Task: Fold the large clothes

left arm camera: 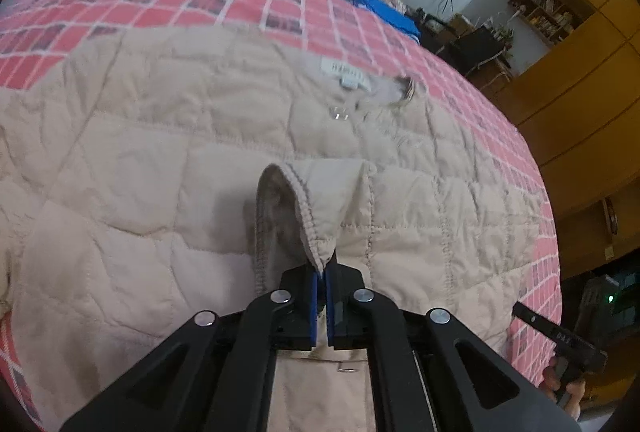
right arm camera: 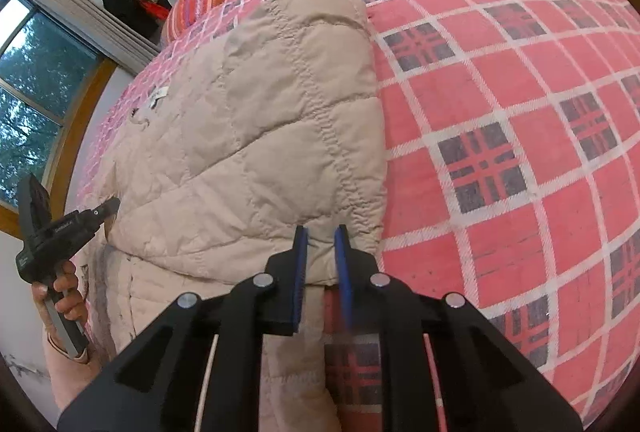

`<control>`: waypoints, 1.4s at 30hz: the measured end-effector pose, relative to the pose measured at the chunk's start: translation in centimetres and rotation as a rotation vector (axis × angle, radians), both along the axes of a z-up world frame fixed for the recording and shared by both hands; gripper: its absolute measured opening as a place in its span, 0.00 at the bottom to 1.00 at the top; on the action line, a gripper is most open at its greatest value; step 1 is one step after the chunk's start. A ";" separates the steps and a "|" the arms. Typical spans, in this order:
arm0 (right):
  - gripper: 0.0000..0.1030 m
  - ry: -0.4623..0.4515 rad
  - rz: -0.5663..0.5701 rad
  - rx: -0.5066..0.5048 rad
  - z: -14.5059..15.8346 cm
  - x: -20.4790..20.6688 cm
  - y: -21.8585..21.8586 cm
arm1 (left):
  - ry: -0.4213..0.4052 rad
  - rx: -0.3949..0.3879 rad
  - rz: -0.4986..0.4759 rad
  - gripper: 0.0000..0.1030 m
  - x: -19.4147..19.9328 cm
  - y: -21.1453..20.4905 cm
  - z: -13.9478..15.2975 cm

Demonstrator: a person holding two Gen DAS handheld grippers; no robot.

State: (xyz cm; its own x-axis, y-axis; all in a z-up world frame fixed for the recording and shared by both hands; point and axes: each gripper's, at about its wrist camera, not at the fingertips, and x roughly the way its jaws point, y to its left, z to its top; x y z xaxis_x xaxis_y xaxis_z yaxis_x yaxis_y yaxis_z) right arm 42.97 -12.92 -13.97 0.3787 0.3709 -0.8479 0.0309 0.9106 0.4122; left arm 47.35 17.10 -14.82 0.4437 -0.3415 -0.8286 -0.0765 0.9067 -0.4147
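Quilted jacket (left arm camera: 160, 160): left hand-held gripper (left arm camera: 323, 272) clenches its cuff; right hand-held gripper (right arm camera: 321, 232) gapes over folded sleeve.

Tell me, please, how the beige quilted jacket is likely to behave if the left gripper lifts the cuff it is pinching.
The jacket will probably drape limply: its cuff already bends in the left gripper. Its puffy quilting suggests it is light for its bulk. The smooth shell may slide on the plaid bedspread.
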 end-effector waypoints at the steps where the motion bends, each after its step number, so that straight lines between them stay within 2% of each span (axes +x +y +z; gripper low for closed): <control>1: 0.16 -0.003 0.003 -0.010 0.3 -0.1 0.0 | -0.005 -0.003 0.004 0.11 -0.4 0.2 0.2; 3: 0.18 -0.024 0.005 -0.026 1.4 -0.4 0.2 | -0.017 -0.018 0.005 0.33 -1.0 0.7 0.7; 4: 0.18 -0.042 0.007 -0.036 2.1 -0.6 0.5 | -0.028 -0.029 0.007 0.51 -1.4 1.0 1.1; 5: 0.18 -0.071 0.018 -0.040 3.1 -1.1 1.0 | -0.051 -0.040 0.018 0.58 -2.2 1.5 1.6; 6: 0.18 -0.082 0.030 -0.039 3.7 -1.1 1.7 | -0.056 -0.044 0.016 0.58 -2.5 1.7 1.7; 9: 0.27 -0.090 0.095 -0.040 4.7 -1.4 4.2 | -0.034 -0.078 0.019 0.58 -3.0 2.0 1.5; 12: 0.30 -0.077 0.135 -0.069 4.4 -0.9 6.6 | -0.004 -0.055 0.039 0.55 -2.4 1.6 0.6; 14: 0.30 -0.040 0.143 -0.083 3.4 0.1 7.9 | 0.032 -0.020 0.056 0.39 -1.8 1.4 -0.1; 17: 0.29 0.000 0.145 -0.102 1.9 1.2 8.8 | 0.054 0.006 0.061 0.33 -1.0 1.5 -0.8; 19: 0.29 0.018 0.136 -0.107 0.9 1.8 9.1 | 0.049 0.062 0.044 0.29 -0.7 1.0 -0.8; 23: 0.29 0.028 0.125 -0.111 -0.1 2.2 9.2 | 0.047 0.075 0.046 0.23 -0.8 1.1 -1.2; 27: 0.29 0.033 0.121 -0.124 0.5 2.1 9.5 | 0.029 0.075 0.024 0.25 -1.5 1.4 -0.7; 29: 0.30 0.010 0.125 -0.111 1.6 1.5 9.8 | 0.021 0.055 0.025 0.41 -2.5 2.2 0.0; 31: 0.31 -0.020 0.140 -0.098 2.7 0.8 10.8 | 0.000 0.045 0.044 0.47 -4.1 3.7 0.9; 35: 0.41 -0.018 0.212 -0.088 3.6 0.4 13.8 | -0.025 0.047 0.140 0.51 -7.6 8.6 2.1; 42: 0.41 -0.008 0.291 -0.069 3.1 0.2 18.4 | 0.003 0.090 0.414 0.52 -16.8 20.2 1.5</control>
